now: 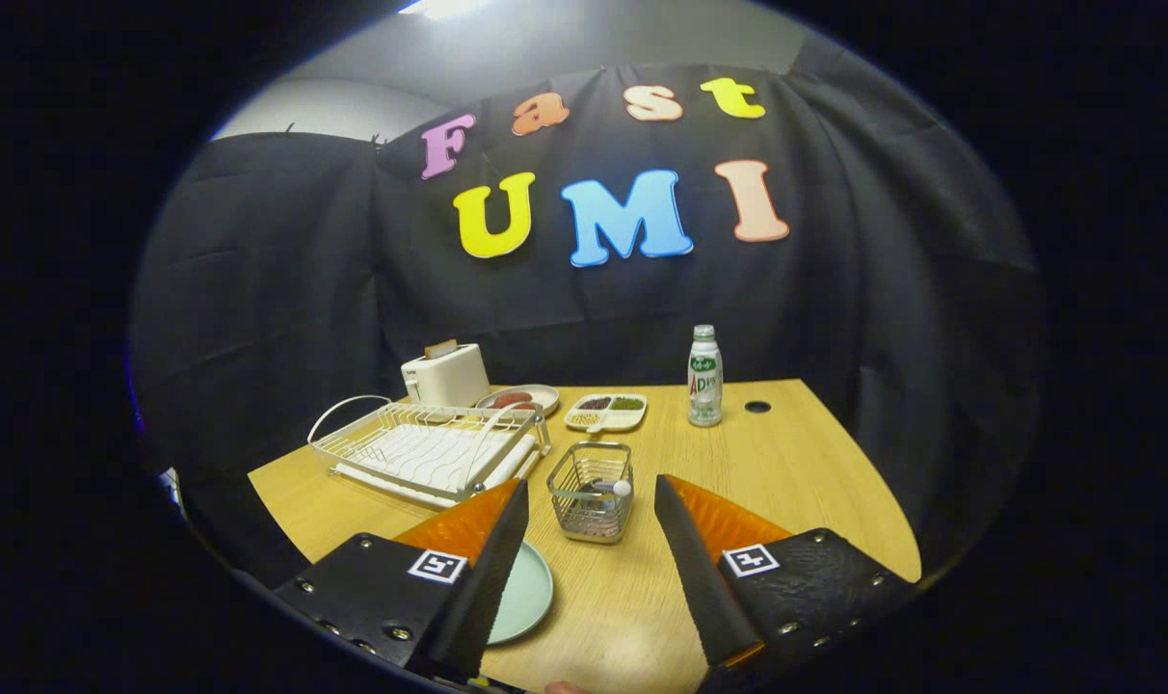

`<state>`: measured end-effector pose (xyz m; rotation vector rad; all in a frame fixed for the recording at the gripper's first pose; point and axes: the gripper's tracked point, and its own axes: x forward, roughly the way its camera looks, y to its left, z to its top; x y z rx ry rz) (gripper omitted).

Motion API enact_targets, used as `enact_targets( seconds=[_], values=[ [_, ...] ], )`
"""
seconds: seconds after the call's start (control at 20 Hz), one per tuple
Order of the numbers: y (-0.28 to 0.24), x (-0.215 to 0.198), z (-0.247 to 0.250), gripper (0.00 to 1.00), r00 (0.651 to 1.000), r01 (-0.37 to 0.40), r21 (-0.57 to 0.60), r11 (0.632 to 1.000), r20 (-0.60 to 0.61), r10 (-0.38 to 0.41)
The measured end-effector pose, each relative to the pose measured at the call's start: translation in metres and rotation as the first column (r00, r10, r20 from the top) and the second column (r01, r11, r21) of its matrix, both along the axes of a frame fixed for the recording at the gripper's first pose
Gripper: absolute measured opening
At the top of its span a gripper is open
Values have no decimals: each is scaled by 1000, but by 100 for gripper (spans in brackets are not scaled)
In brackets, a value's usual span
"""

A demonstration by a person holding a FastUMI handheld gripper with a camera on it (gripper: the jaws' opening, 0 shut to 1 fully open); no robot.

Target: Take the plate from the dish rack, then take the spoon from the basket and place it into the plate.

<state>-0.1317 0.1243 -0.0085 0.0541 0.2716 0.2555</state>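
The gripper [591,501] is hovering over the wooden table [796,472], fingers spread wide and gripping nothing. The square wire basket [591,490] is sitting just ahead, between the fingertips, the white-handled spoon [615,489] poking up inside it. The pale green round plate [524,593] is lying flat on the table, partly under the left finger. The white wire dish rack [430,448] is resting beyond it, left of the basket.

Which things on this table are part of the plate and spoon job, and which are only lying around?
Belong to the job: dish rack; green plate, already on the table by the fingers; wire basket with the spoon inside; gripper, open, empty.

Lying about: toaster; bottle; divided snack tray; small dish.
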Motion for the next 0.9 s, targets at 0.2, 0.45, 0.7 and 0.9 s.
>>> enact_targets(
  seconds=[0.2, 0.45, 0.7, 0.9],
  values=[
    [-6, 14, 10, 81, 997, 16, 21, 1000, 76, -18],
    [-6, 57, -16, 81, 989, 56, 66, 996, 130, -64],
    [-4, 94, -52, 82, 979, 128, 93, 987, 146, -141],
    [-3, 114, -73, 78, 979, 126, 103, 987, 150, -140]
  ],
)
